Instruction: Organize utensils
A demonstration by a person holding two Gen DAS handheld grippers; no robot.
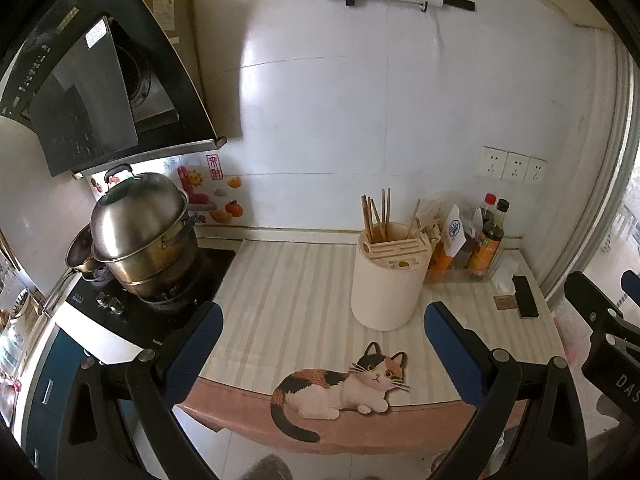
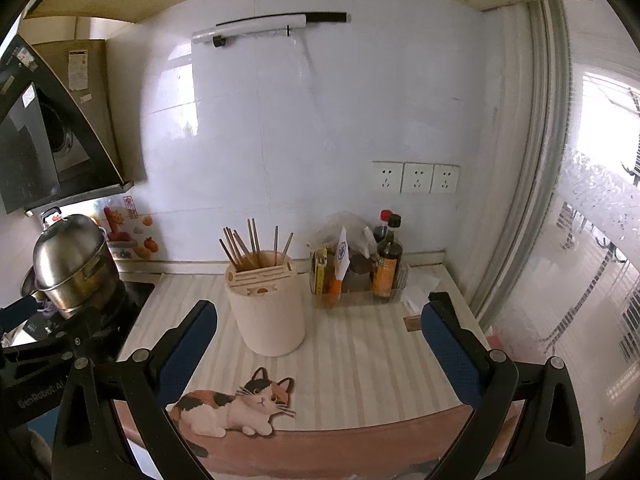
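A cream cylindrical utensil holder with a slotted wooden top stands on the striped counter mat. Several wooden chopsticks stick up from it. It also shows in the right wrist view with its chopsticks. My left gripper is open and empty, hovering over the counter's front edge, short of the holder. My right gripper is open and empty, also in front of the holder. The right gripper shows at the right edge of the left wrist view.
A steel pot with lid sits on the stove at the left under a black range hood. A clear tray of sauce bottles stands right of the holder. A phone lies near the counter's right end. A cat picture marks the mat's front.
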